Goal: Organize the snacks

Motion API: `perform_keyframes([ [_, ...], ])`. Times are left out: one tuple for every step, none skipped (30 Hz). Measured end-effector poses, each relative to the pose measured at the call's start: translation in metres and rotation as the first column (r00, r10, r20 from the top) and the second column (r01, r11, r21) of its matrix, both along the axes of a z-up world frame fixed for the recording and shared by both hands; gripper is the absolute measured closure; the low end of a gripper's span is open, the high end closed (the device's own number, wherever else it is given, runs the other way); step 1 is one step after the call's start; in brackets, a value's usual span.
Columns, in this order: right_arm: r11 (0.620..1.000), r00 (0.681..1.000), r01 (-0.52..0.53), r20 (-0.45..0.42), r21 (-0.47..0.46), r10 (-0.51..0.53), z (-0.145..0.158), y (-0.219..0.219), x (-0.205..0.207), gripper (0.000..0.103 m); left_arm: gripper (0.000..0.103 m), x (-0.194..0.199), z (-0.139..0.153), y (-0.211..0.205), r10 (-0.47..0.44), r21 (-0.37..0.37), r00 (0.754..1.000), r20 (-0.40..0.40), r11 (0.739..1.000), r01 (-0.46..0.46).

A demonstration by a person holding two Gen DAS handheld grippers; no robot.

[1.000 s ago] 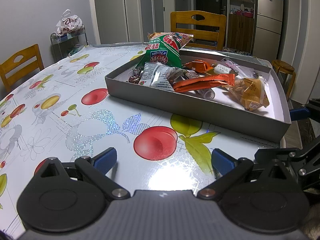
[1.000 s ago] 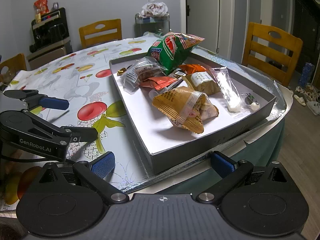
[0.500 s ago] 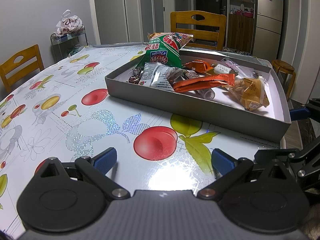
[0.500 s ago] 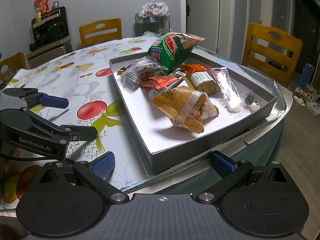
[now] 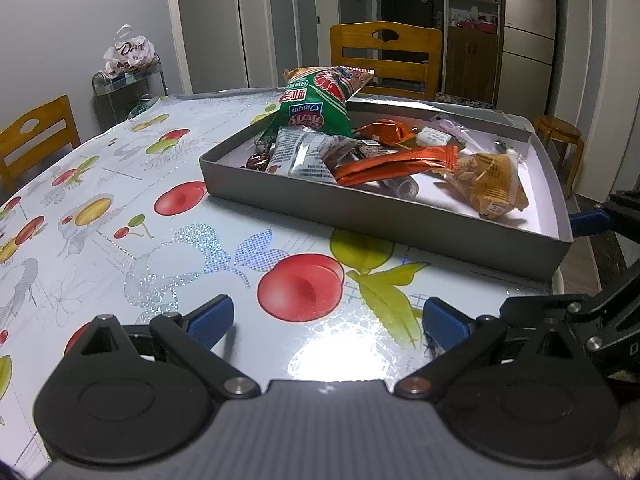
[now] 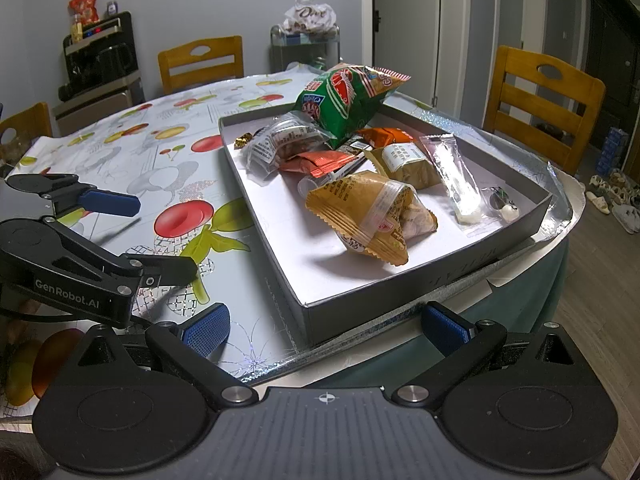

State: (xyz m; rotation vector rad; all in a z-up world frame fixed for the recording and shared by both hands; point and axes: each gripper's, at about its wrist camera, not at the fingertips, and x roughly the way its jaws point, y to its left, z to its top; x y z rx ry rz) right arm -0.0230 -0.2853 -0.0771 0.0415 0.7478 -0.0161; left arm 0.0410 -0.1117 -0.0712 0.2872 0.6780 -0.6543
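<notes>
A shallow grey cardboard tray (image 6: 420, 276) with a white floor sits at the desk's near right corner, one corner jutting over the edge, and holds all the snacks. At its far end a puffed green-and-red crinkly bag (image 6: 344, 100) leans tilted over a clear plastic packet with printed label (image 6: 280, 144), with a flat orange foil sachet (image 6: 316, 162) and a small orange wrapped piece (image 6: 384, 136) beside them. Nearer the middle lie a tan pillow-shaped pastry wrapper (image 6: 372, 216), a smaller tan labelled pack (image 6: 404, 162) and a long clear sachet (image 6: 452, 178).

Wooden chairs (image 5: 386, 56) around a fruit-print tablecloth (image 5: 120, 208); fridge (image 5: 528, 36) behind.
</notes>
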Motion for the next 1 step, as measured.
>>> perform_keyframes([
  [1.000, 1.000, 0.000, 0.000, 0.000, 0.000, -0.0002, -0.0003, 0.0001, 0.000, 0.001, -0.0004, 0.0000, 0.0000, 0.000, -0.001, 1.000, -0.002, 1.000, 0.000],
])
